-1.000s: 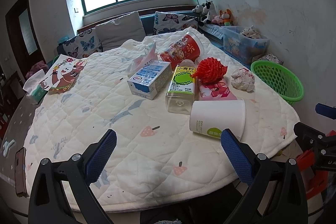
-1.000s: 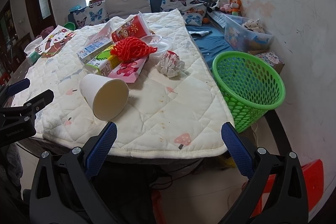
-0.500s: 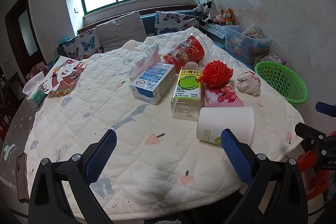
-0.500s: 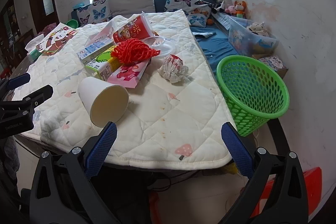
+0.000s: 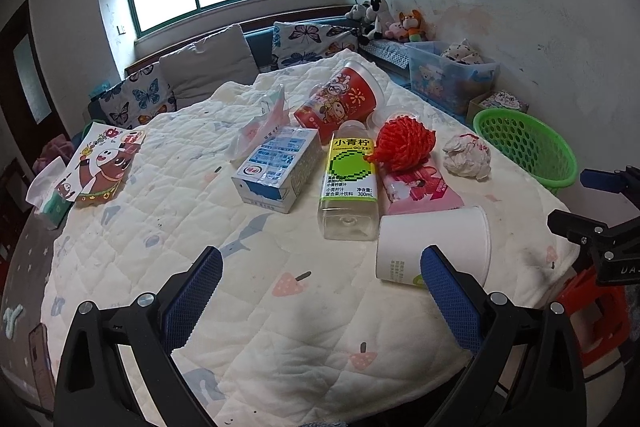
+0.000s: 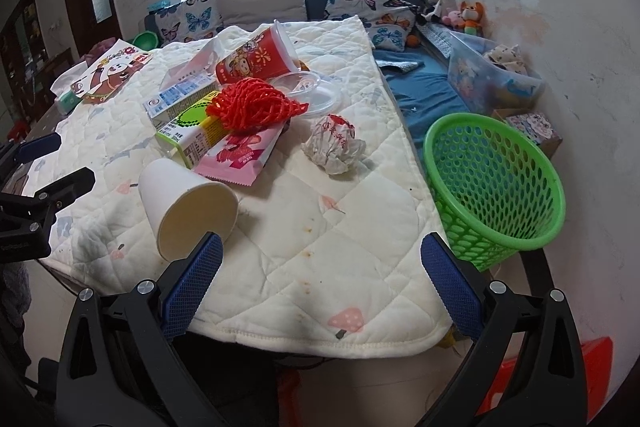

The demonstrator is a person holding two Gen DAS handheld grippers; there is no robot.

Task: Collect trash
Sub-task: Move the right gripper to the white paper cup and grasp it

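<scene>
We held both grippers over the near edge of the worktop, which was covered by a white quilted cloth. Our left gripper had its blue-padded fingers spread wide with nothing between them, and our right gripper was the same, wide open and empty.

The trash lay in a loose cluster on the cloth. A white paper cup lay on its side nearest us, its mouth just beside our right gripper's left finger in the right wrist view. Behind it, a clear bottle with a green and yellow label lay flat, touching a pink wrapper on its right. A red mesh net sat on the wrapper's far end. Left of the bottle was a blue and white carton, and farther back a red printed cup lay on its side. A crumpled paper ball sat apart, near the cloth's right edge.

A green plastic basket stood just off the right edge of the worktop, lower than its surface, with nothing visible inside.
</scene>
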